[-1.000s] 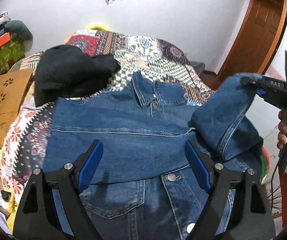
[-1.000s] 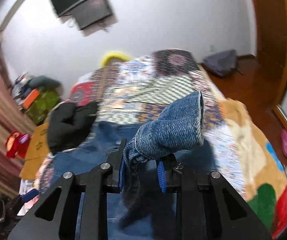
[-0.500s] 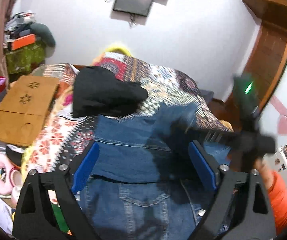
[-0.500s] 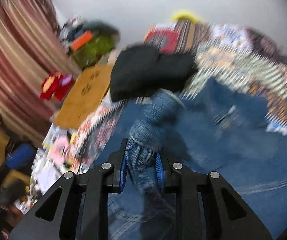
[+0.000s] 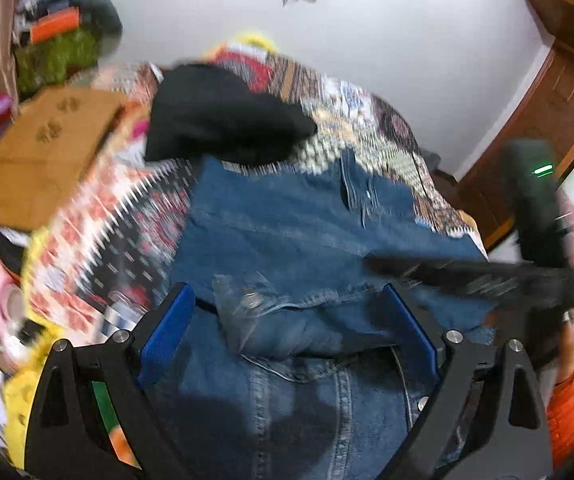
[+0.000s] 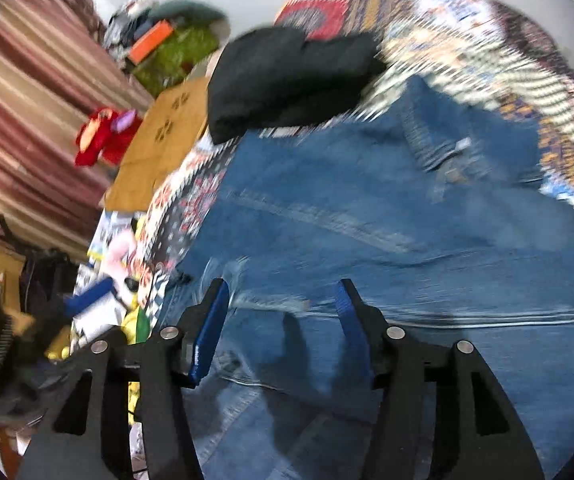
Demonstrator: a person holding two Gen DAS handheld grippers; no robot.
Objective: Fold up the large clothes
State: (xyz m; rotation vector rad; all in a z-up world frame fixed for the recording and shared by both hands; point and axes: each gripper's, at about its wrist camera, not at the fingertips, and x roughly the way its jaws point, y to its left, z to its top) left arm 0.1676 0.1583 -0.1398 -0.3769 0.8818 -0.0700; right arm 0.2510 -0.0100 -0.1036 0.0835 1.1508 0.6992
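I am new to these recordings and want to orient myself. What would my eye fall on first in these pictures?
First the blue denim jacket, spread over the middle of the patterned bedspread, with its collar toward the far end. Beyond it, at the left, lies a black garment in a heap. Both the left gripper and the right gripper hover over the denim with jaws open and nothing between them.

item: blue denim jacket (image 5: pixel 287 232)
pose: spread flat on patterned bedspread, collar (image 5: pixel 357 184) at far end
state: sleeve folded across the chest, cuff (image 5: pixel 247 300) toward left edge
details: metal buttons, seams; blurred
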